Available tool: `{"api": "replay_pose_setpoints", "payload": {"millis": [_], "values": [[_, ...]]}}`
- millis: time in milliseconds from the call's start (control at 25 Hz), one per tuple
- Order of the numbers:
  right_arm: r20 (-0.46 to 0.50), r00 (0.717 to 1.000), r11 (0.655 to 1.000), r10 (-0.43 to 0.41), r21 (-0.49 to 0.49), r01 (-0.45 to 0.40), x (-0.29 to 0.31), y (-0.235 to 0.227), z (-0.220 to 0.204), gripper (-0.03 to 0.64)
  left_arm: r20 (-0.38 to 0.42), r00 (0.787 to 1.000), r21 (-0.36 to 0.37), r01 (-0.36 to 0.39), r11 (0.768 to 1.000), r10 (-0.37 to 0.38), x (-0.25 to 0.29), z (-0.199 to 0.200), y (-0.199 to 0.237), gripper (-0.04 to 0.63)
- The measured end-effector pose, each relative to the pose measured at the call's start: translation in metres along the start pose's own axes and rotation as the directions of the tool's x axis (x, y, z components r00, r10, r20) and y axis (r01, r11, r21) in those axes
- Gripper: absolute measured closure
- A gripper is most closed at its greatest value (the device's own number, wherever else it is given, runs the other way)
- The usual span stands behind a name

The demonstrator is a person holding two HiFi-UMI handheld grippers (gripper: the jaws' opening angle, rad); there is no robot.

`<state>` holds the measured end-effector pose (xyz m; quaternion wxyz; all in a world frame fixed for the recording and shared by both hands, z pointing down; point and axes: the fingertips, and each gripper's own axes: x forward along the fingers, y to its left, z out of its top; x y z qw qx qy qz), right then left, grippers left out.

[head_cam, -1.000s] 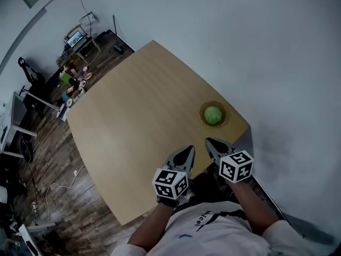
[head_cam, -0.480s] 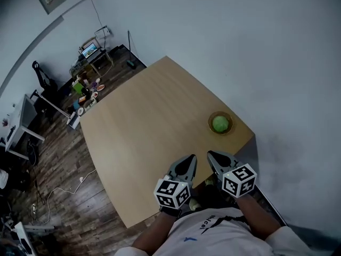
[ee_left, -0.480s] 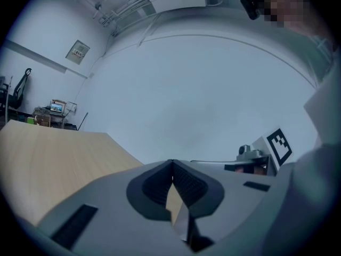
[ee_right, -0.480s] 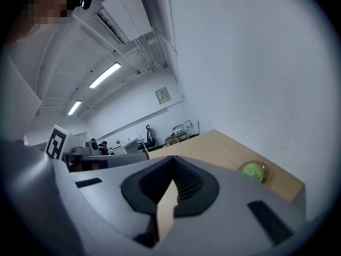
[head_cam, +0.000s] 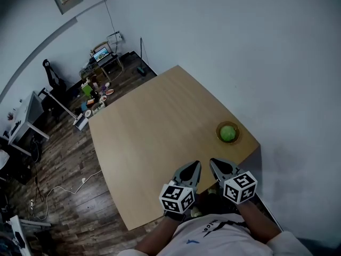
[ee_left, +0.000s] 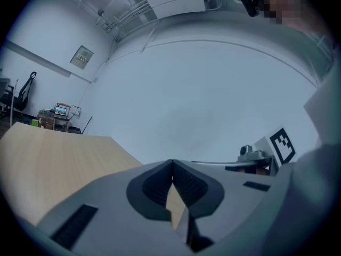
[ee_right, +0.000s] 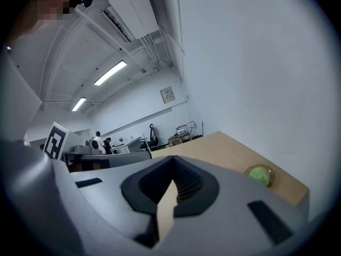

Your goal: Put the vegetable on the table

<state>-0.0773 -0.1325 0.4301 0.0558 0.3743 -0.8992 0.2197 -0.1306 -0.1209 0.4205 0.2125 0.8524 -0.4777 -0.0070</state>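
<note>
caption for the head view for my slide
Left gripper and right gripper, both shut, at the table edge; green vegetable in its bowl.

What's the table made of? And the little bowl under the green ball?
Table: probably wood or wood-look laminate; it is pale tan, smooth and matte, with faint grain. Bowl: brownish-amber rim, maybe glass or wood; too small to tell.

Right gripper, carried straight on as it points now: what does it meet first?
Likely only the bare light wooden table; the right gripper aims left of the shallow brown bowl holding the round green vegetable. Height is unclear.
</note>
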Motion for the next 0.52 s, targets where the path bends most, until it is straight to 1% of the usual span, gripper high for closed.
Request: {"api": "replay_pose_setpoints", "payload": {"millis": [280, 520], "values": [[-0.006, 1.0, 1.0, 0.007, -0.003, -0.007, 0.012, 0.003, 0.001, 0.604, 0.003, 1.0, 0.003, -0.003, 1.0, 0.003, 0.0, 0.005, 0.01, 0.583], [-0.011, 1.0, 1.0, 0.006, -0.016, -0.007, 0.019, -0.007, 0.0, 0.604, -0.002, 1.0, 0.006, 0.002, 1.0, -0.002, 0.012, 0.001, 0.012, 0.583]]}}
